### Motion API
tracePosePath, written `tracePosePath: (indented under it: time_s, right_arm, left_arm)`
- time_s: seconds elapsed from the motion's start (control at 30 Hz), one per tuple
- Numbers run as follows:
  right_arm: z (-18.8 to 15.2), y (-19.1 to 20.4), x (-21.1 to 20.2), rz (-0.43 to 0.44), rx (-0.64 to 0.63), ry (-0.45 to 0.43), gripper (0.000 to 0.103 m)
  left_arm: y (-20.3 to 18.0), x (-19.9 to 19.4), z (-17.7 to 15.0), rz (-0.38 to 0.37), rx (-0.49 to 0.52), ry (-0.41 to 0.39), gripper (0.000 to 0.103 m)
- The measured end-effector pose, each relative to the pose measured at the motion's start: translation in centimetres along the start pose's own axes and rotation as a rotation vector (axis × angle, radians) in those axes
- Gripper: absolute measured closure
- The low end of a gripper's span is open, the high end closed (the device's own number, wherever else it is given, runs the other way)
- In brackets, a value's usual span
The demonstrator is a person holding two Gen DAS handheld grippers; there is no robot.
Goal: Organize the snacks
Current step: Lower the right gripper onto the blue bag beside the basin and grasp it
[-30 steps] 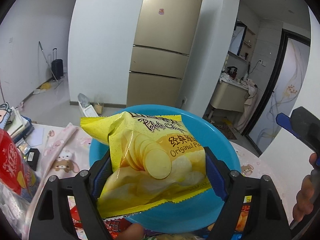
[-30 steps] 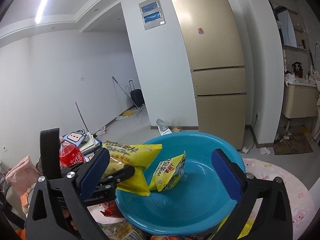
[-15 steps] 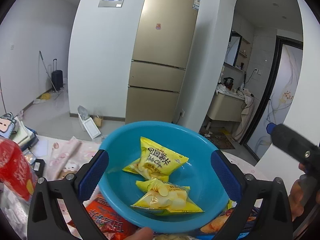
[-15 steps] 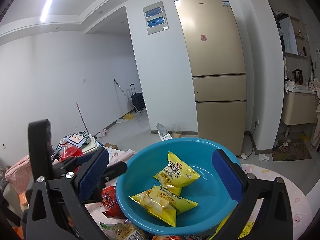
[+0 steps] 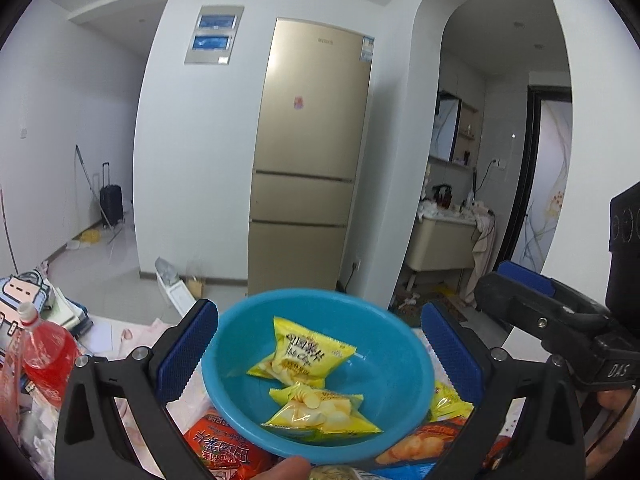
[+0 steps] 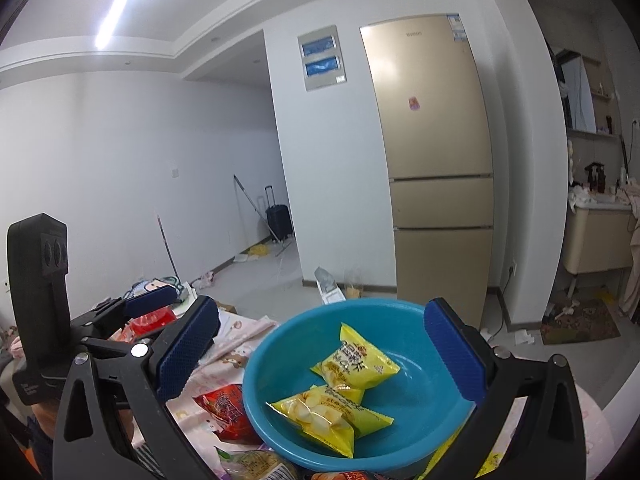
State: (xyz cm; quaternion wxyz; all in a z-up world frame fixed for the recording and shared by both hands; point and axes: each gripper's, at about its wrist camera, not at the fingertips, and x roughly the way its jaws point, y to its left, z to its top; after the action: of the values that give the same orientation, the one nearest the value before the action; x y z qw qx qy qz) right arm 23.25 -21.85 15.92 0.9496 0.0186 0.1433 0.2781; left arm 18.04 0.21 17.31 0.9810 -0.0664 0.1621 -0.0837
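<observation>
A blue bowl [image 5: 404, 360] [image 6: 272, 364] sits on the table among loose snacks. Inside it lie two yellow chip bags, one further back [image 5: 304, 354] [image 6: 356, 360] and one nearer me [image 5: 320, 412] [image 6: 328, 416]. My left gripper [image 5: 318, 316] is open wide above and short of the bowl, with nothing between its blue pads. The right gripper [image 6: 320, 320] is also open wide and empty, looking at the bowl from the right. Each gripper shows at the edge of the other's view: the right one [image 5: 524, 280], the left one [image 6: 152, 300].
A red snack bag [image 5: 224, 448] [image 6: 224, 404] lies left of the bowl, with an orange and blue bag [image 5: 420, 444] and a small yellow packet [image 5: 448, 404] to the right. A red drink bottle [image 5: 48, 356] and books stand at far left on the pink tablecloth [image 6: 240, 344].
My left gripper opened and let go of the yellow chip bag, which now lies in the bowl by the other one. The left gripper then rose and drew back; the right shifted slightly.
</observation>
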Motion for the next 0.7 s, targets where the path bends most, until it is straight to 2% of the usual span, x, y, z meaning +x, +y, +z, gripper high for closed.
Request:
tracePosePath:
  time_s: [0.2, 0.43, 0.53, 0.7]
  right_arm:
    - [0.9, 1.1, -2.6, -0.001, -0.025, -0.07, 0.0]
    - [1.6, 2.7, -6.4, 0.035, -0.065, -0.155, 0.0]
    - [1.2, 3.5, -7.8, 0.019, -0.105, -0.19, 0.0]
    - [-0.6, 3.1, -8.7, -0.039, -0.134, -0.17, 0.0]
  left_arm:
    - [-0.5, -2.5, 0.9, -0.018, 0.002, -0.047, 0.0]
    - [-1.4, -5.3, 1.5, -0.048, 0.005, -0.097, 0.0]
    - [-1.8, -6.1, 1.6, -0.054, 0.0, -0.11, 0.0]
    - [-2.3, -6.5, 0.4, -0.039, 0.039, -0.08, 0.0]
